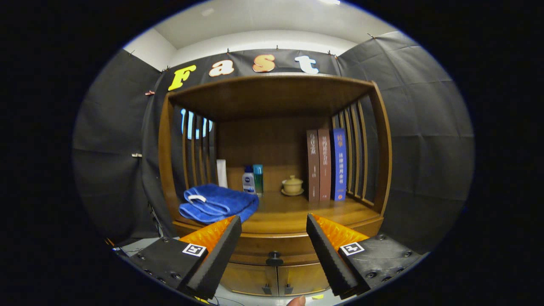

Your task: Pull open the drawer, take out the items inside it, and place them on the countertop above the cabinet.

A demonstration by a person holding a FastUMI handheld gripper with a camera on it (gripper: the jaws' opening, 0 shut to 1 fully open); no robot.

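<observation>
A wooden cabinet stands ahead of me with an open shelf over its countertop point(293, 214). Below the countertop runs a closed drawer point(255, 246) with a dark round knob point(274, 257) at its middle. My gripper point(274, 223) is open, its two black ribbed fingers point(221, 250) spread wide with nothing between them. The knob sits between and a little beyond the fingertips, apart from both. The drawer's contents are hidden.
On the countertop lie a folded blue towel point(217, 203) at the left, a white tube point(222, 173), two small bottles point(252, 179), a lidded tea cup point(292, 185) and three upright books point(326, 165) at the right. Two lower cabinet doors point(276, 278) are closed. A fingertip point(296, 301) shows at the bottom.
</observation>
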